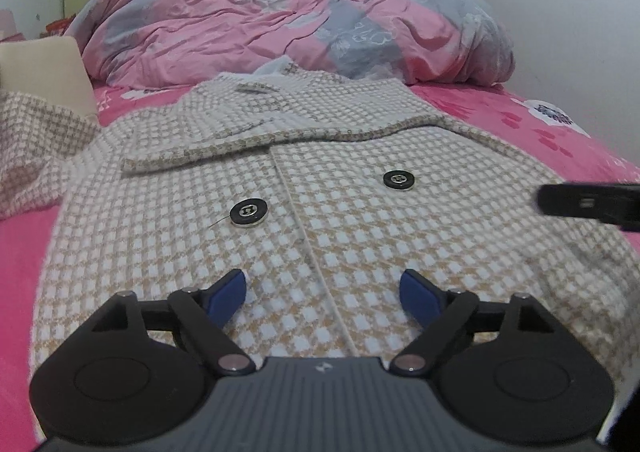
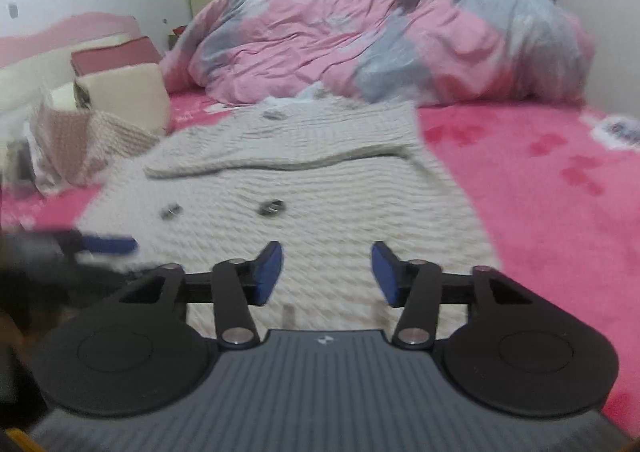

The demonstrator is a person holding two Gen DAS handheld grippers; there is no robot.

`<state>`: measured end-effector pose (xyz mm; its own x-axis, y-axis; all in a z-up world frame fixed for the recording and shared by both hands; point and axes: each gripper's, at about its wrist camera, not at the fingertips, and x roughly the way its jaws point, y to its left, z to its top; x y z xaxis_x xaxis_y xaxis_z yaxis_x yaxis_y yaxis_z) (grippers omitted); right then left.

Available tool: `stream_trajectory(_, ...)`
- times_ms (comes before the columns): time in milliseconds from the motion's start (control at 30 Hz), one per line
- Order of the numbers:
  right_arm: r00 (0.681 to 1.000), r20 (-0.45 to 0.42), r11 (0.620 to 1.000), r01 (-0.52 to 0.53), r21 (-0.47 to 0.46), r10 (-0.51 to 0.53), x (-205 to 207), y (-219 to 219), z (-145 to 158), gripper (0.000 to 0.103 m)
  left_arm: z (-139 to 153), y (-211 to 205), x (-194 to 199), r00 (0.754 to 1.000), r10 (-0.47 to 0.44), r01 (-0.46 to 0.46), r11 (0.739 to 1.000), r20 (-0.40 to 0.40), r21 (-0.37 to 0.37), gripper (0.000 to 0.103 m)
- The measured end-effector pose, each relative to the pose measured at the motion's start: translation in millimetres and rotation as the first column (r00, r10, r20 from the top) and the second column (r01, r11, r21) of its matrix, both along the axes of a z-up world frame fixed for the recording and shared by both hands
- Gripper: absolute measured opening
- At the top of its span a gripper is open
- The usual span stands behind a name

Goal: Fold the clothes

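The jacket (image 1: pixel 360 236) is coarse woven cloth, rough and matt, with two glossy black buttons (image 1: pixel 248 212). The bed sheet (image 1: pixel 560 140) looks soft and fuzzy. At twelve o'clock, the quilt (image 1: pixel 280 20) is thin, creased cotton. The left tongs (image 1: pixel 322 294) carry smooth blue pads (image 1: pixel 226 298) on matt black plastic.

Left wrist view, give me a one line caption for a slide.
Open left gripper hovers over a checked jacket with two black buttons, spread on a pink bed below a rumpled duvet.
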<state>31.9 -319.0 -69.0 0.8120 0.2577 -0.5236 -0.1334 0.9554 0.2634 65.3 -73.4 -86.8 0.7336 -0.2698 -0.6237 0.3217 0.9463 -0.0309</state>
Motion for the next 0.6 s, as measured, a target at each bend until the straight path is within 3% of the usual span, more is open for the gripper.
stream_trajectory(133,0.995,-0.095,0.999,0.019,0.037,-0.015,34,9,1,0.056,1,7,3,0.999,0.022,-0.022,0.999,-0.024,-0.039,0.088)
stream_trajectory(200,0.991,-0.121,0.998,0.056,-0.002,-0.056,51,12,-1,0.06,2,11,6,0.998,0.047,-0.049,0.997,-0.036,-0.057,0.088)
stream_trajectory(267,0.988,-0.134,0.995,0.066,-0.077,-0.076,63,18,-4,0.082,3,17,10,0.996,0.073,-0.077,0.993,-0.057,-0.085,0.088)
stream_trajectory(367,0.985,-0.172,0.987,0.005,-0.163,-0.034,74,33,-13,0.102,7,27,14,0.99,0.115,-0.125,0.984,-0.088,-0.128,0.088)
stream_trajectory(467,0.981,-0.192,0.965,-0.018,-0.26,-0.034,75,50,-15,0.102,8,40,18,0.981,0.141,-0.166,0.965,-0.131,-0.202,0.088)
stream_trajectory(600,0.973,-0.221,0.969,0.016,-0.245,-0.072,73,49,-11,0.102,9,54,21,0.971,0.164,-0.208,0.938,-0.173,-0.276,0.088)
